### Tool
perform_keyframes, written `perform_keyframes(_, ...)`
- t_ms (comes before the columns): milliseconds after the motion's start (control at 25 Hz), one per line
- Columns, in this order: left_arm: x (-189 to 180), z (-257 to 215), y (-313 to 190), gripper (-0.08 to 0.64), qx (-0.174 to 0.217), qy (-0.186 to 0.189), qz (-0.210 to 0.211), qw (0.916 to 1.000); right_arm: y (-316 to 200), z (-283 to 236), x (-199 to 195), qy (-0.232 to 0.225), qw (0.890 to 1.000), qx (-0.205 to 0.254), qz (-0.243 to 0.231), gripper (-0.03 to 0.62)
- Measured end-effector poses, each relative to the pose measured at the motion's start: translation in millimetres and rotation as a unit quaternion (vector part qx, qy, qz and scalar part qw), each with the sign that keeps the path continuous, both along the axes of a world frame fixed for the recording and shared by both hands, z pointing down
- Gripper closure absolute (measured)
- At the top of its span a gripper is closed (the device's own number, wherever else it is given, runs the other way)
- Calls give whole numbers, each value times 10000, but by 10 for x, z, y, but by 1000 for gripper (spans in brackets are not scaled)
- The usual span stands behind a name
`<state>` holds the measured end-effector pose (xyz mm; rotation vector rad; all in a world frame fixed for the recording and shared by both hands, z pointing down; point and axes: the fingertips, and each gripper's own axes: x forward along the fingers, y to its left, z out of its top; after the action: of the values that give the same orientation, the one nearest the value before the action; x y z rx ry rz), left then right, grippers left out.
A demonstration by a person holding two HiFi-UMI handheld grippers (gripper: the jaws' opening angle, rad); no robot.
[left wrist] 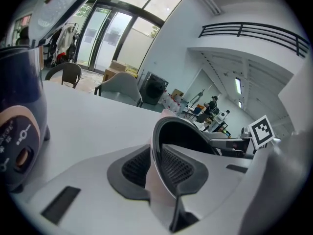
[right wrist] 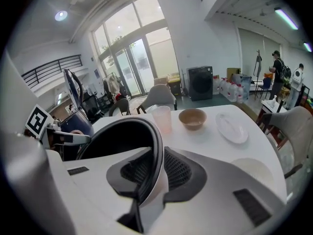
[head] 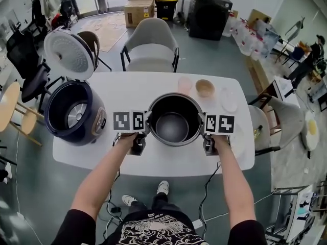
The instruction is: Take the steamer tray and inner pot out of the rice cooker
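Note:
The inner pot (head: pixel 172 126), dark inside with a metal rim, is out of the rice cooker and over the middle of the white table (head: pixel 127 86). My left gripper (head: pixel 148 120) is shut on its left rim, with the wall (left wrist: pixel 186 136) pinched between the ribbed pads. On the opposite rim my right gripper (head: pixel 202 122) is likewise shut, the pot's wall (right wrist: pixel 117 136) between its pads. The dark blue rice cooker (head: pixel 74 114) stands at the table's left end with its lid (head: pixel 69 54) up and its cavity bare. Whether the pot's base touches the table I cannot tell.
Behind the pot stand a pink cup (head: pixel 185 84) and a tan bowl (head: pixel 205 88), with a white shallow dish (head: pixel 229 99) to their right. A grey chair (head: pixel 150 45) faces the far edge. A cable (head: pixel 209 188) hangs off the near edge.

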<state>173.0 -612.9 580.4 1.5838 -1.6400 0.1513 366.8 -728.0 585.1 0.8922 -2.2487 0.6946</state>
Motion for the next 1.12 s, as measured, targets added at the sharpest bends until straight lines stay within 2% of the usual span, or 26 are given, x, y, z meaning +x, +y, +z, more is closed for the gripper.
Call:
perform_keyframes(240, -277, -366, 173, 479, 307, -410, -122, 9986, 23, -497, -151, -59, 9981, 611, -47, 500)
perform_keyframes(440, -622, -886, 485, 480, 769, -901, -198, 9928, 350, -1064, -702, -394, 9920, 1111, -445, 500)
perform_keyframes(560, -891, -1217, 768, 480, 1023, -1198, -283, 9871, 669, -1422, -1149, -642, 9841, 1427, -837, 500)
perform_keyframes(840, -1718, -1946, 1604, 488, 1567, -1885, -988, 9644, 1464, -2155, -2276, -1286, 9540, 1962, -1869, 502)
perform_keyframes(1120, -2442, -2398, 2672, 491, 1683, -2633, -1710, 9344, 2327, -2525, -3171, -1675, 9241, 2248, -2597, 520)
